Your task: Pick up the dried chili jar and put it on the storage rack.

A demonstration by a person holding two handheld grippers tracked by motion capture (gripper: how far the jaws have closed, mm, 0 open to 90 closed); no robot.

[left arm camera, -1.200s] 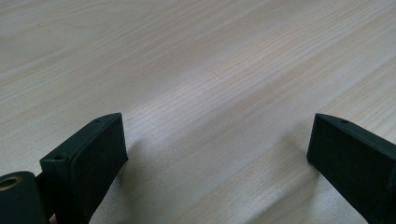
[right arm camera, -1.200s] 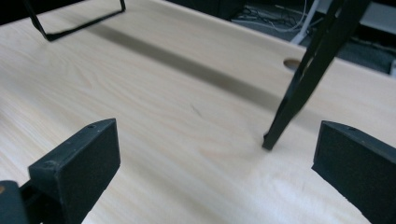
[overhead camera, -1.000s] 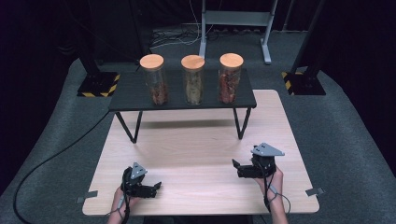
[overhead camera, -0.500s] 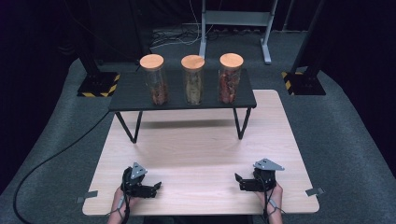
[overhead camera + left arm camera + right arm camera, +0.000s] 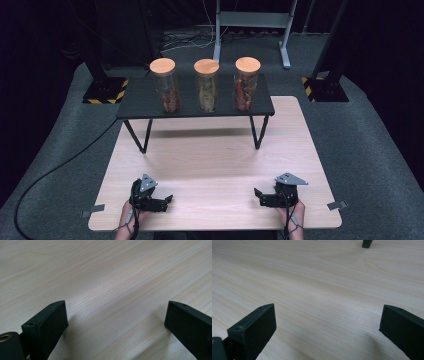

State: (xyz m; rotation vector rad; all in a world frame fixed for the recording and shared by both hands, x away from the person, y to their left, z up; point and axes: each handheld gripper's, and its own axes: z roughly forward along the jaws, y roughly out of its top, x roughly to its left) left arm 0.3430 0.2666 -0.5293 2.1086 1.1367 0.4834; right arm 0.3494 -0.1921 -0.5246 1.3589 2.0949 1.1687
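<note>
Three lidded jars on a black shelf, both claws resting released on the table [image 5: 215, 165].

The jars [image 5: 206, 85] are judged rigid, smooth, breakable glass, best gripped mid-body. The left claw [image 5: 167, 201] and right claw [image 5: 257, 194] are spread wide, nothing held, well apart from them.

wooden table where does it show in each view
High view: wooden table at centre, under the black shelf.
Left gripper view: its grain runs behind the jaws.
Right gripper view: the same grain; the shelf leg at top is the shared landmark.
</note>
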